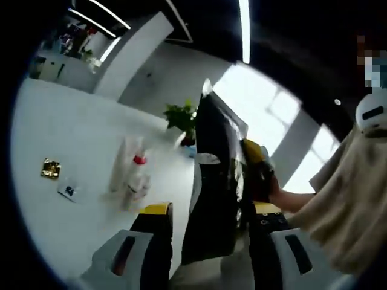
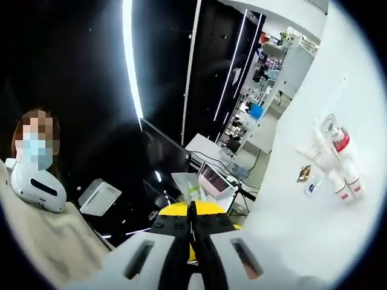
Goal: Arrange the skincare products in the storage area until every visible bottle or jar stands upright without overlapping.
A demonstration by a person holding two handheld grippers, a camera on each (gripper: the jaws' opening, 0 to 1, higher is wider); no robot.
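- Risk: both grippers are held off the white table (image 1: 72, 229), aimed partly at the room, so any approach would start from a poor angle.
- Risk: the skincare bottles (image 1: 134, 175) stand packed together, touching or overlapping as seen; a sideways entry would likely knock neighbours over.
- Risk: the bottles are clear or white against a white top and blurred, so edges and count can't be judged reliably; three or four, probably.
- Risk: a small gold packet (image 1: 51, 168) and a small white sachet (image 1: 68, 191) lie near the cluster and could be swept away on approach.
- Left gripper (image 1: 205, 241): jaws are spread wide, nothing clamped. A large black flat object (image 1: 214, 181) sits between them, seemingly beyond the tips, with a person's hand (image 1: 275, 192) at its far edge; what it is can't be told.
- In the left gripper view, the bottle cluster lies on the table left of the left jaw and further out, well apart, outside the jaw gap.
- Right gripper (image 2: 193, 241): jaws are pressed together, nothing held.
- In the right gripper view, the same bottles (image 2: 335, 160), one with a red cap (image 2: 341, 141), lie far right of the jaw line, well apart, with the packet (image 2: 303, 173) just beside them.
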